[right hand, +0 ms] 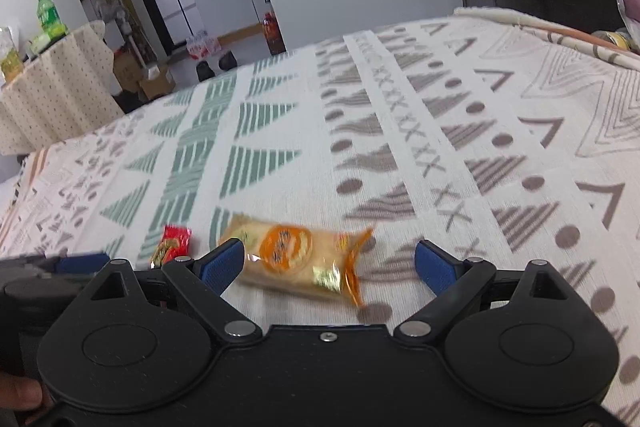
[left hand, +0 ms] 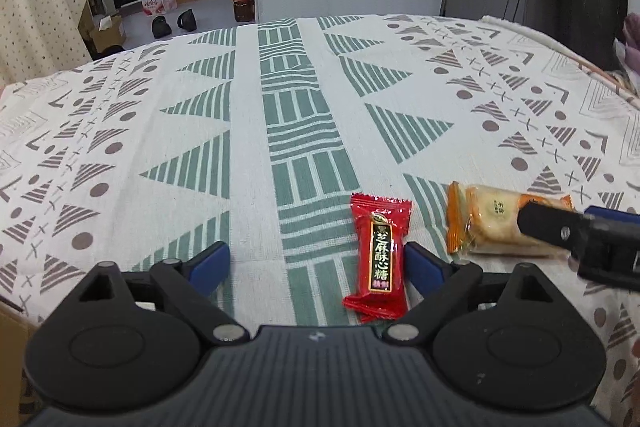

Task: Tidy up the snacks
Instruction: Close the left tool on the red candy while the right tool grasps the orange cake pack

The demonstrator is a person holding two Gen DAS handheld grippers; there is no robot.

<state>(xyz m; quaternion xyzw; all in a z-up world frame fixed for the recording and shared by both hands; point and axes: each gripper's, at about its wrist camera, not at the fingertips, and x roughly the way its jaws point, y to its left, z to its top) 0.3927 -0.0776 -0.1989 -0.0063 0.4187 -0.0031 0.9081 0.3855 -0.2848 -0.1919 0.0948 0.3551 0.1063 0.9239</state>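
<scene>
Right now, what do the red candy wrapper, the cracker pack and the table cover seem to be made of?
Red candy wrapper: likely glossy plastic film; it shines and has crimped ends.
Cracker pack: seemingly clear plastic film with orange print; the pale crackers show through, with glare, though the right wrist view is blurred.
Table cover: woven cloth, matte; a coarse weave shows.

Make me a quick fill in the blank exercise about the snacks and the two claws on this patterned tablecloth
1. The candy lying beside the left claw has a wrapper coloured ____.
2. The cracker pack lies between the fingers of the ____ claw.
3. Both claws have their fingers spread ____.
4. Both snacks lie on the patterned ____.

Missing words: red; right; open; tablecloth
</scene>
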